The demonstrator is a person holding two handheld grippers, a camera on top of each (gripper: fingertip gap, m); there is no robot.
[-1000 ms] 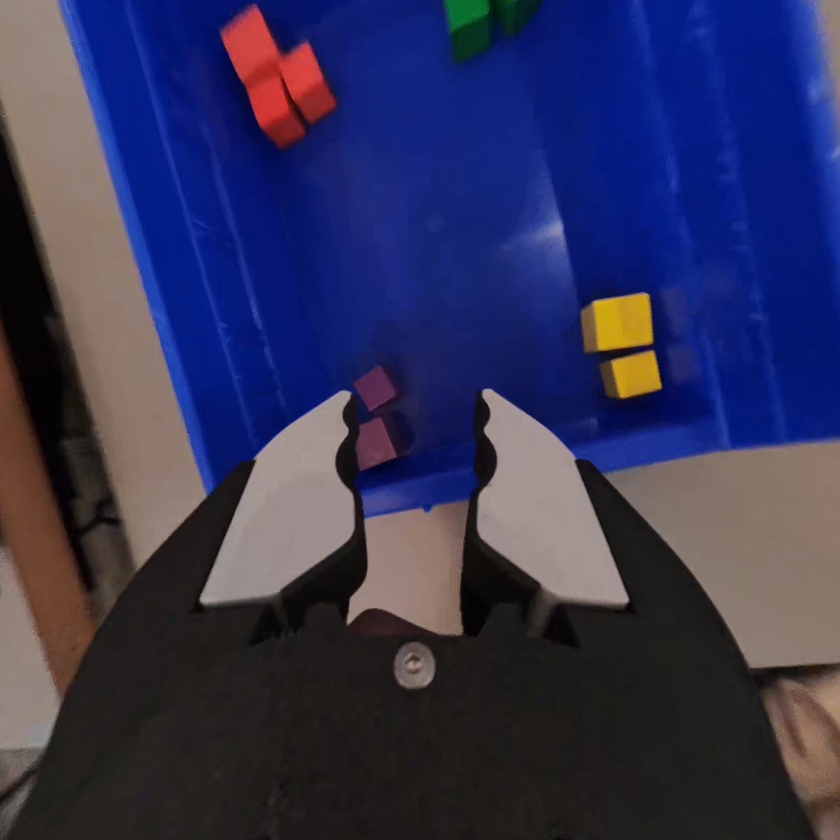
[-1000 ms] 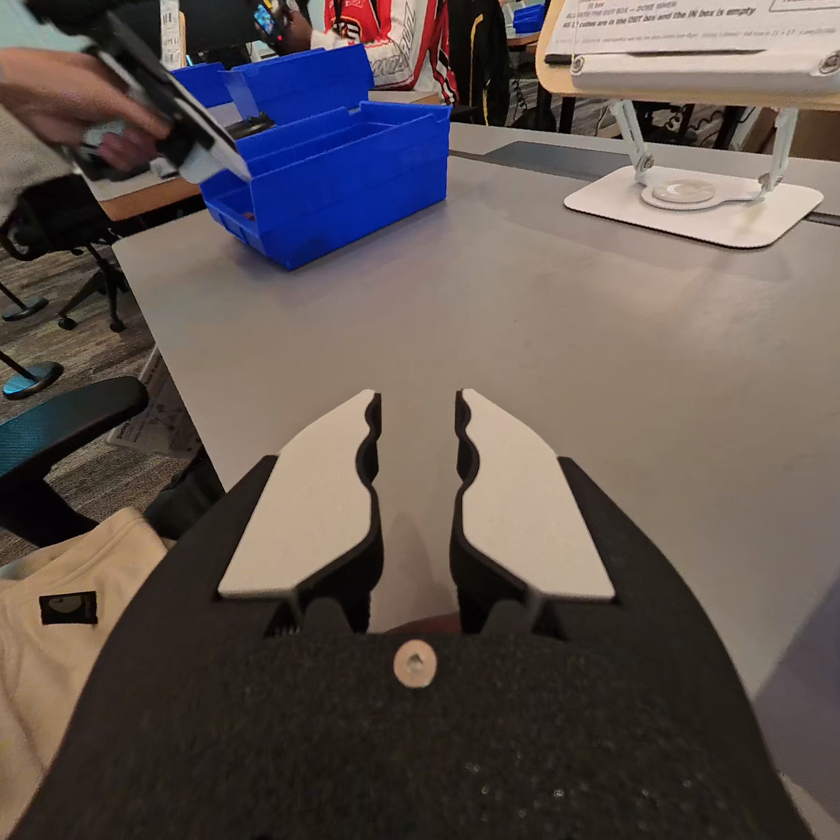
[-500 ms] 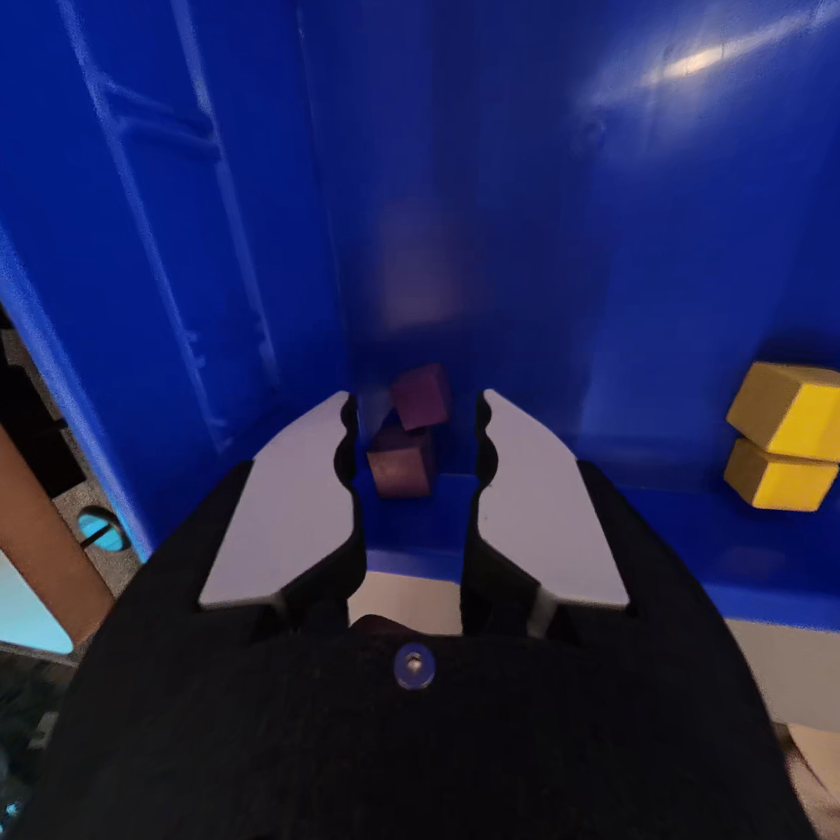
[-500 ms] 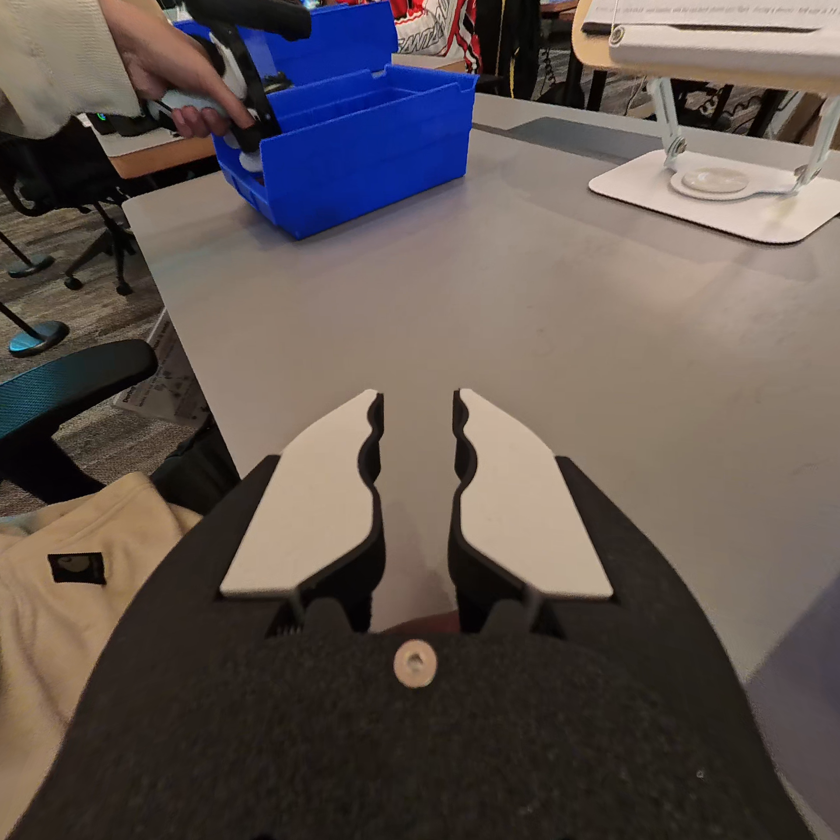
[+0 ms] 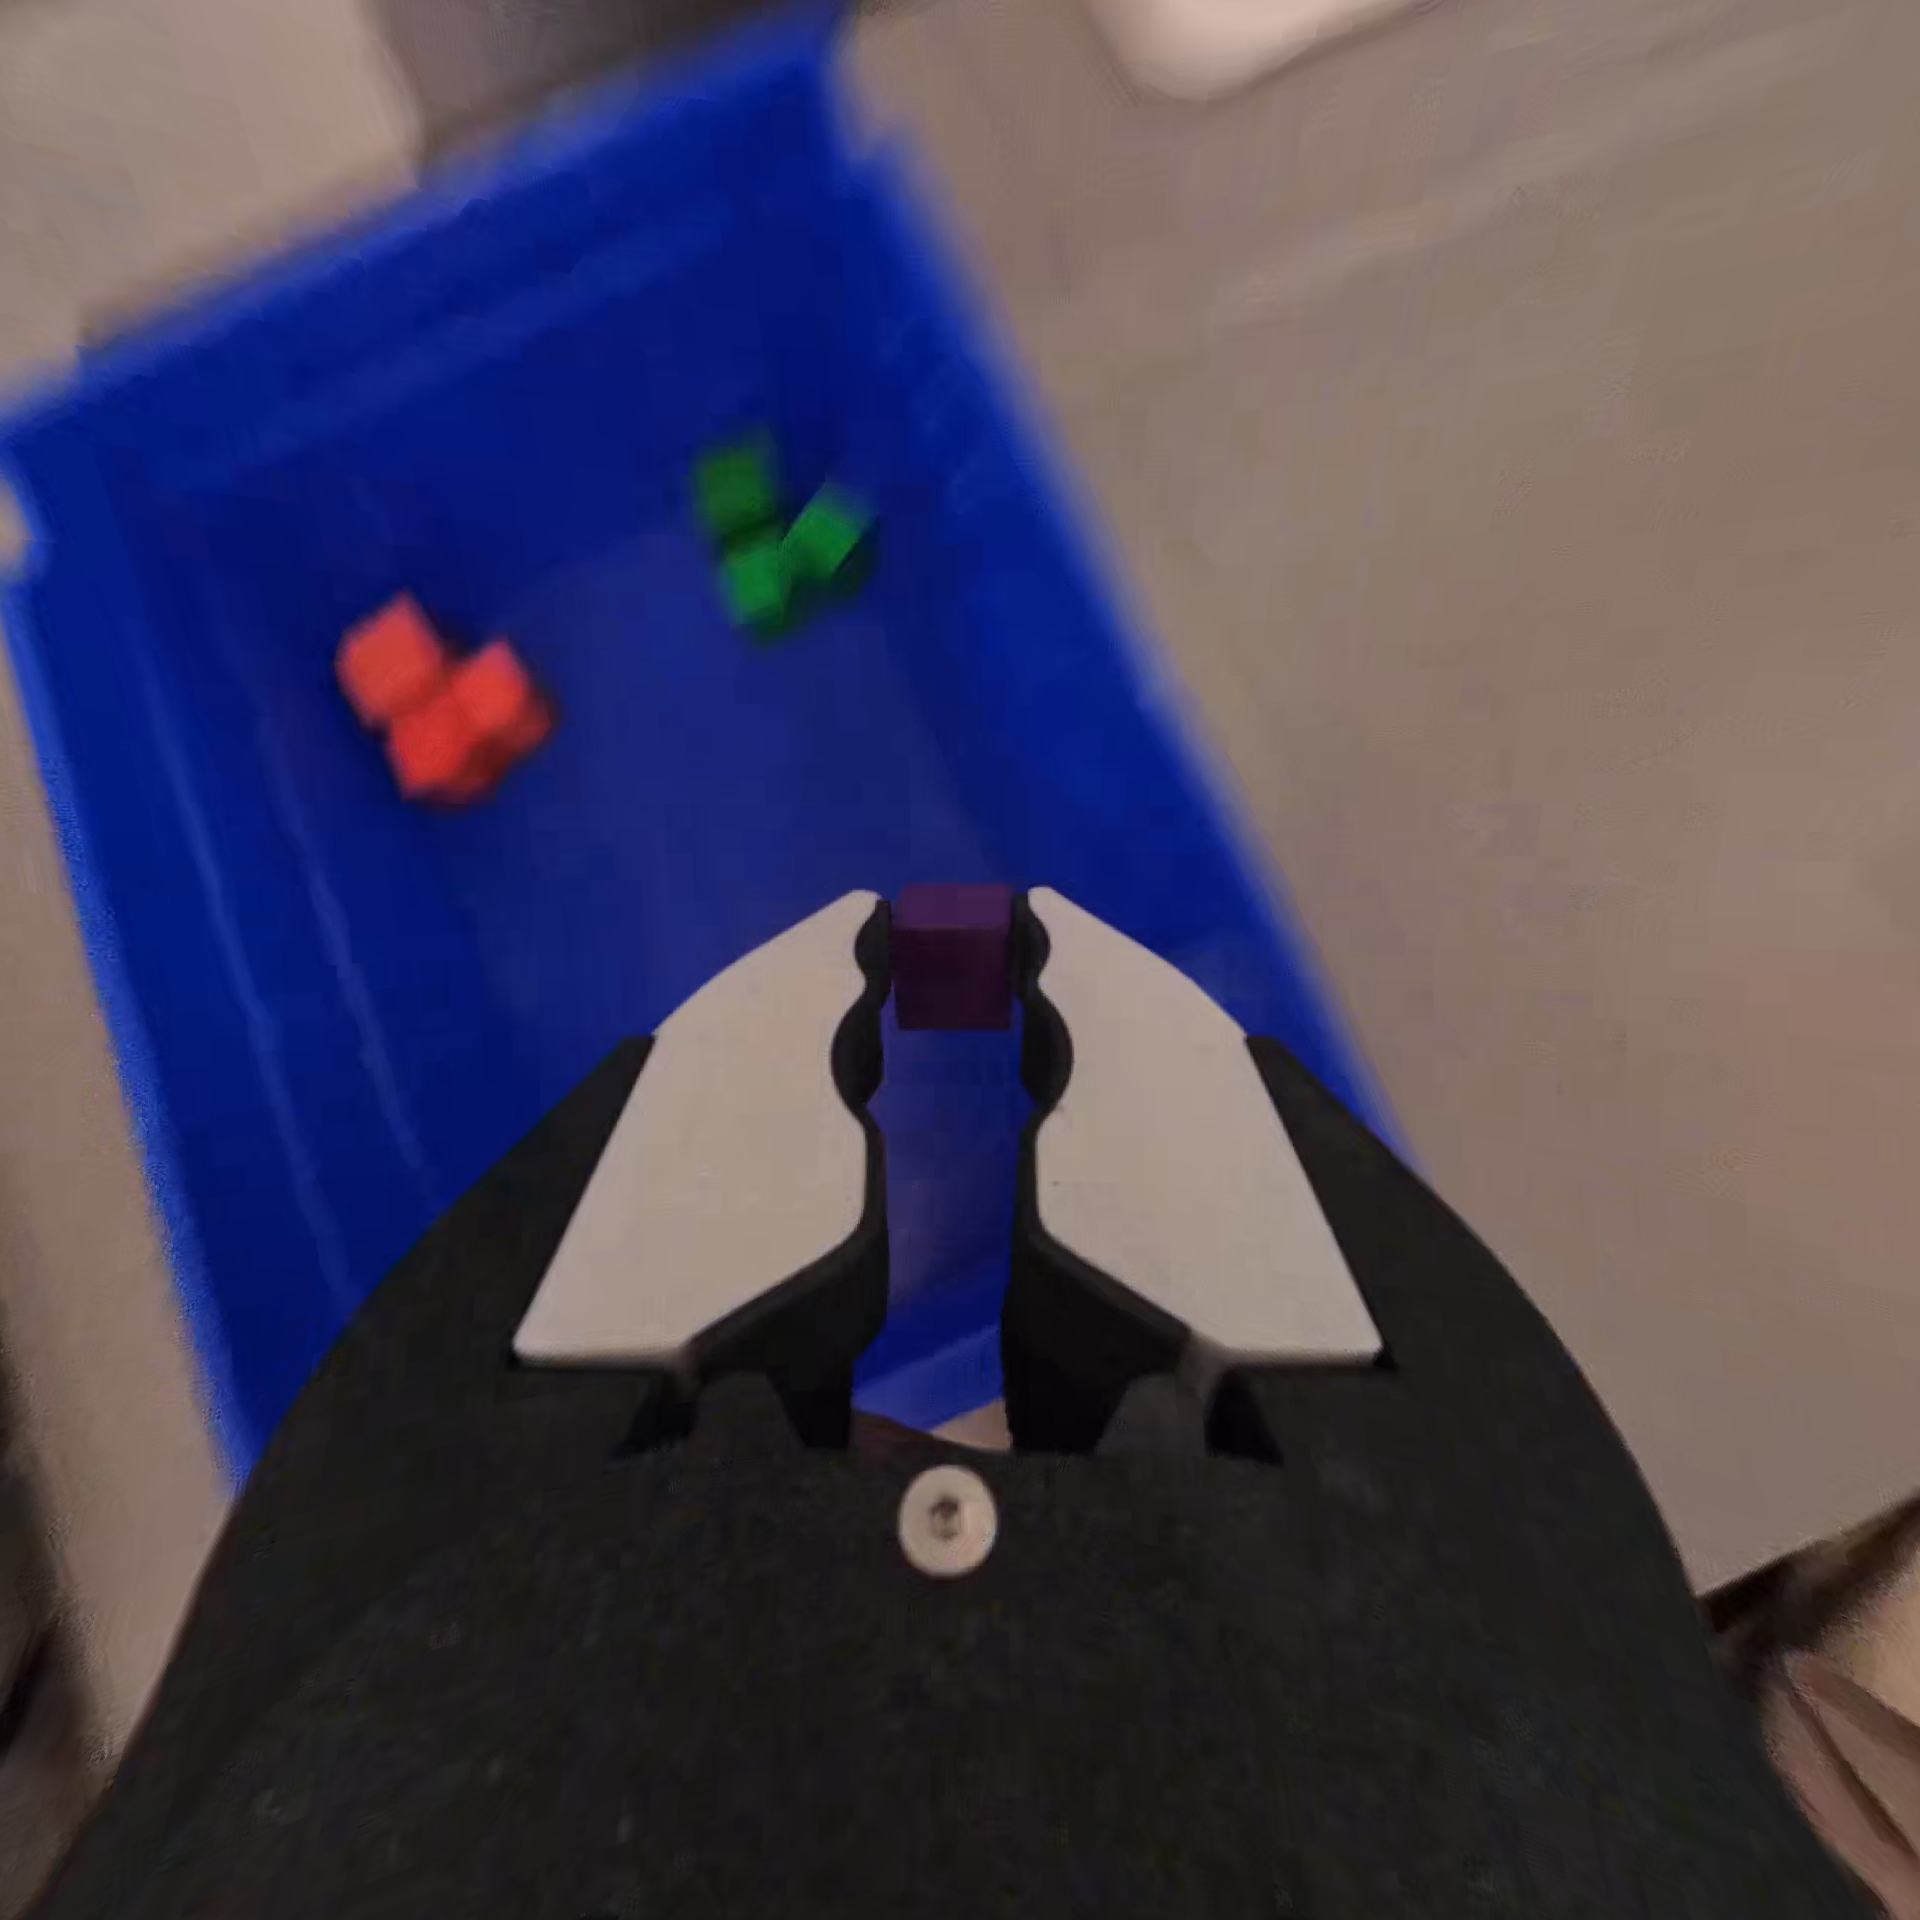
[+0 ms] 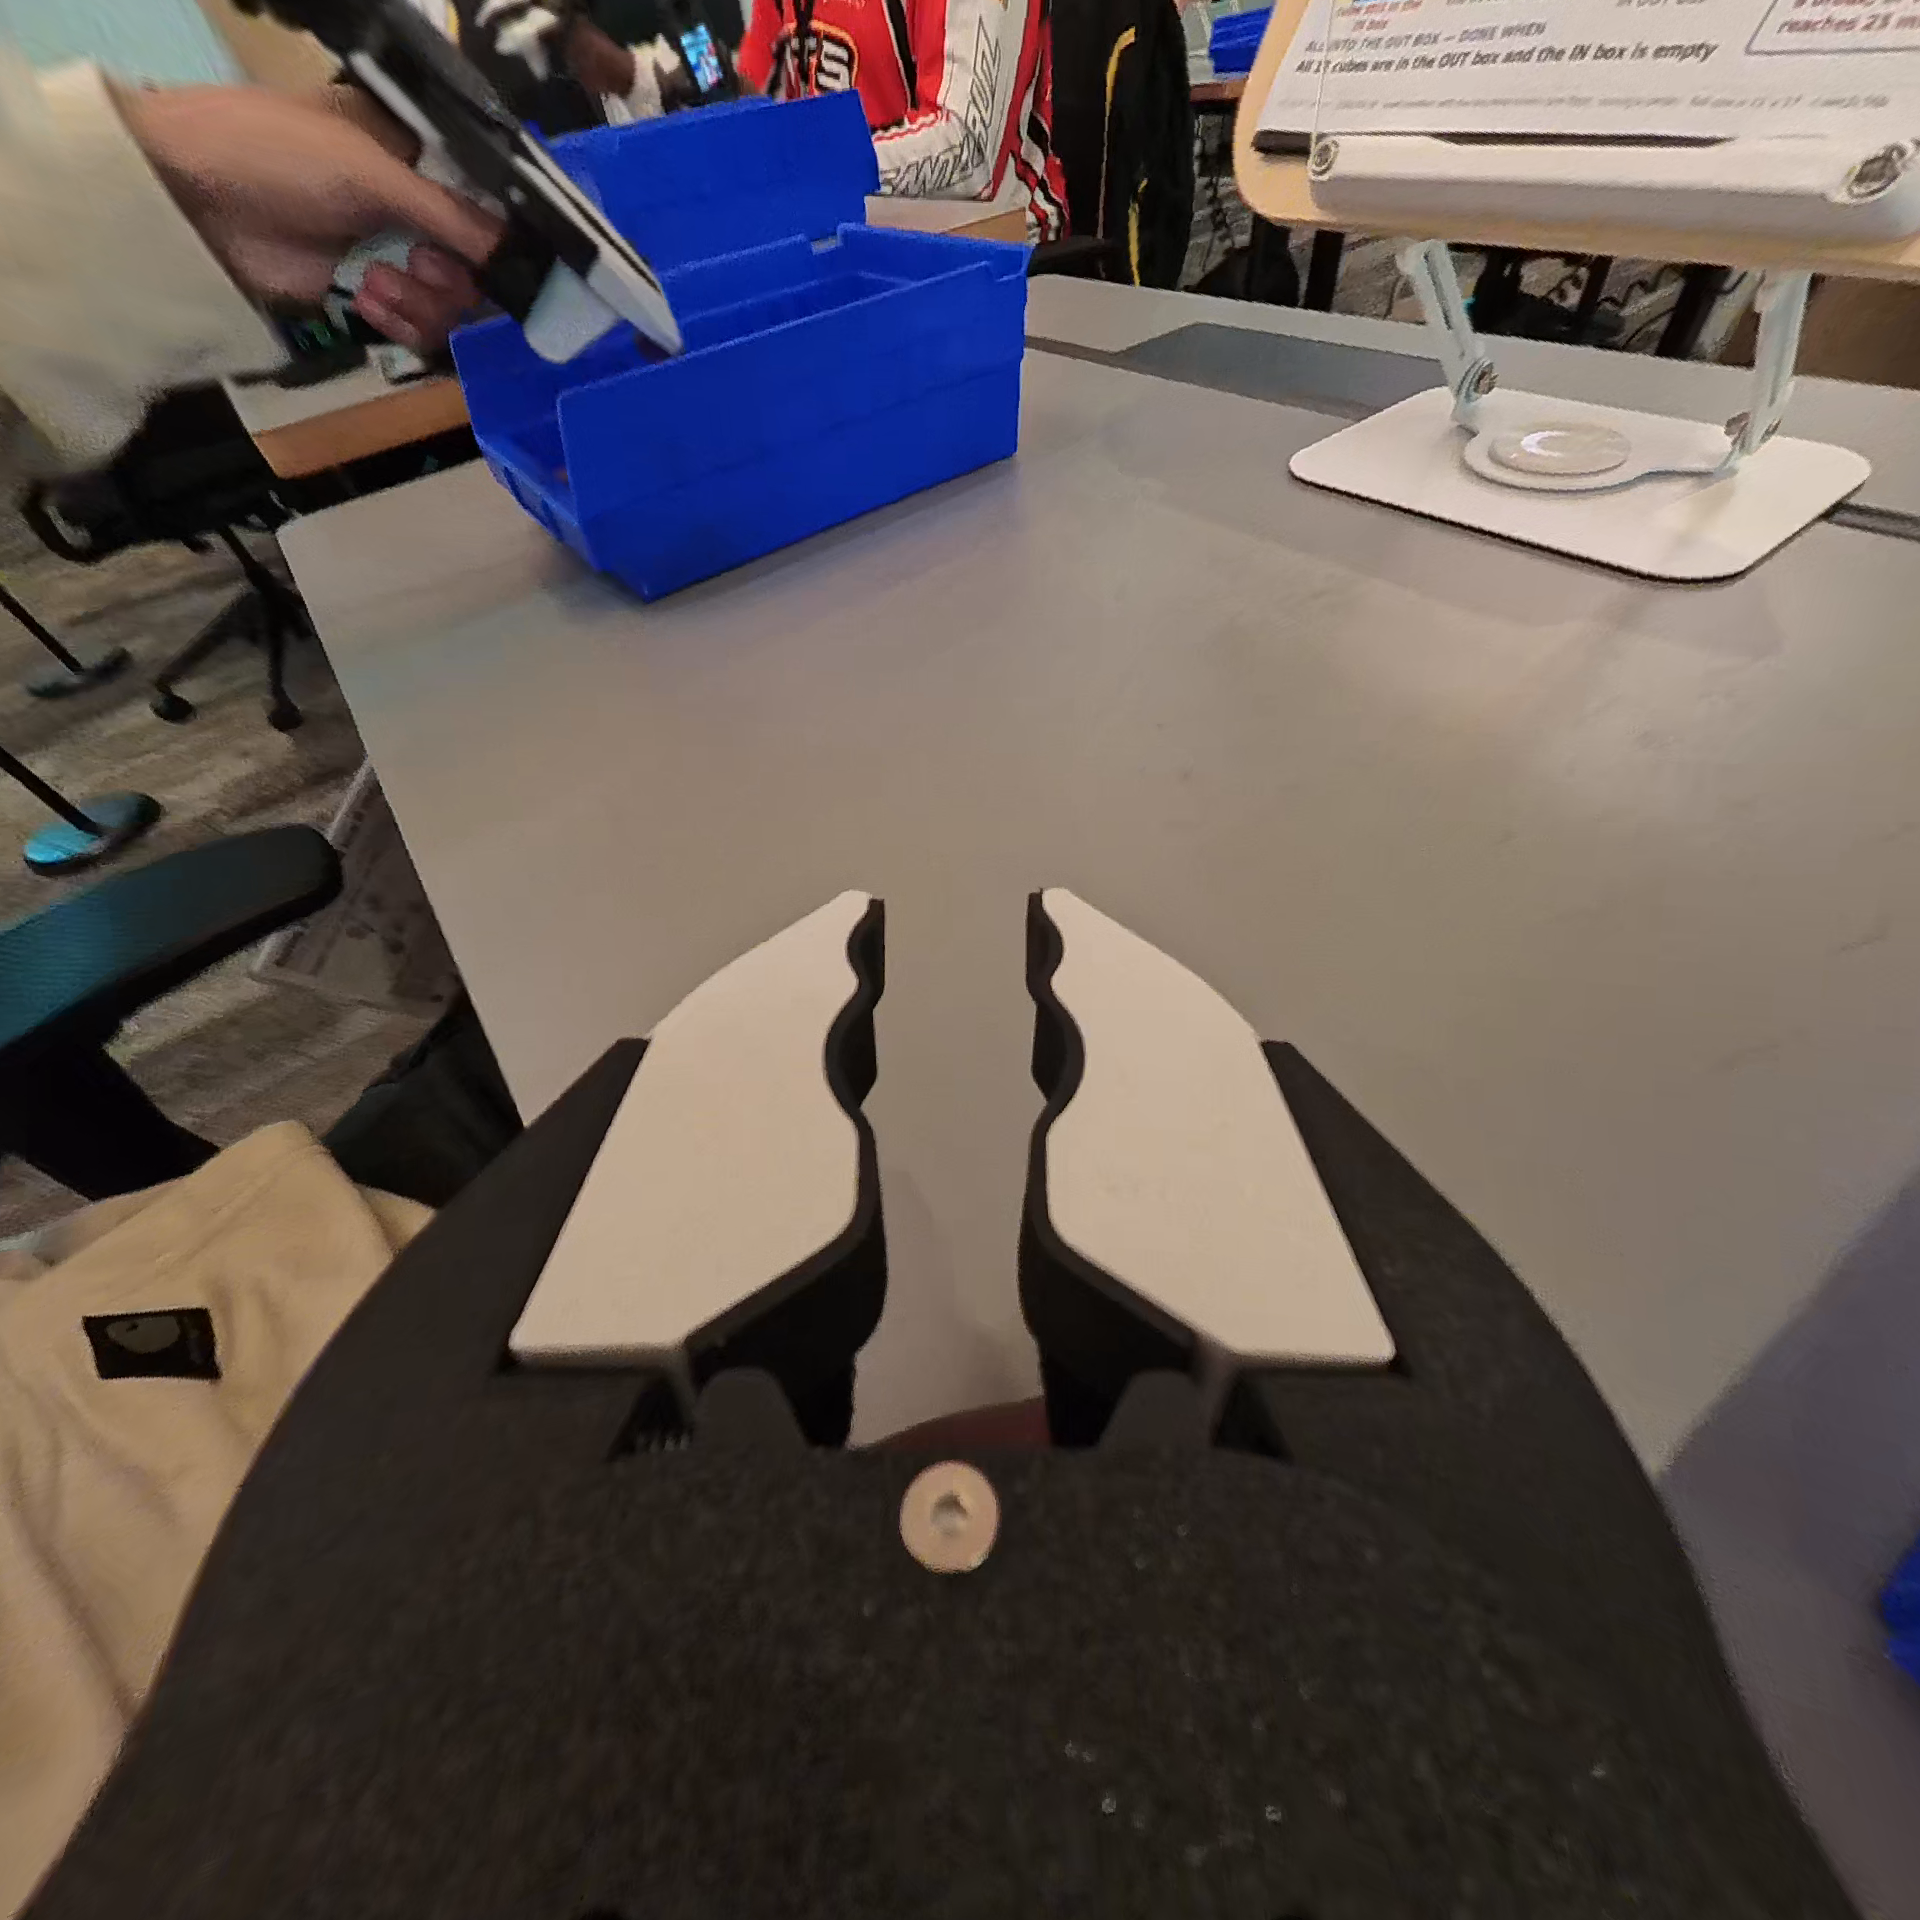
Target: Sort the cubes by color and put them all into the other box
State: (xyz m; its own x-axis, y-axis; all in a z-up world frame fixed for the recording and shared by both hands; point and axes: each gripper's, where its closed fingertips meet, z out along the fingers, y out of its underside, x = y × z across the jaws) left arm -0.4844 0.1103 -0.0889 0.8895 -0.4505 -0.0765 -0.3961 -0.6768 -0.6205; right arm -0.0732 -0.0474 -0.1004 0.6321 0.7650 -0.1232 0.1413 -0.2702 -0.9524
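My left gripper (image 5: 954, 920) is shut on a purple cube (image 5: 953, 956) and holds it above the blue box (image 5: 260, 883). The view is blurred by motion. A group of red cubes (image 5: 442, 701) lies in the box at the left and a group of green cubes (image 5: 779, 540) farther back. In the right wrist view the left gripper (image 6: 623, 312) shows far off over the blue box (image 6: 790, 436), held by a hand. My right gripper (image 6: 954, 914) is open and empty above the grey table (image 6: 1247, 779).
A white stand (image 6: 1579, 488) with a board stands at the table's back right. A second blue box (image 6: 727, 177) sits behind the first. An office chair armrest (image 6: 156, 925) and a beige garment (image 6: 135, 1403) are at the left. People sit in the background. Some 45 cm of space lies between my two pairs of fingers.
My left gripper has shut on a purple cube and lifted up out of the box's near corner. The yellow cubes are out of its view. The right gripper has barely moved.
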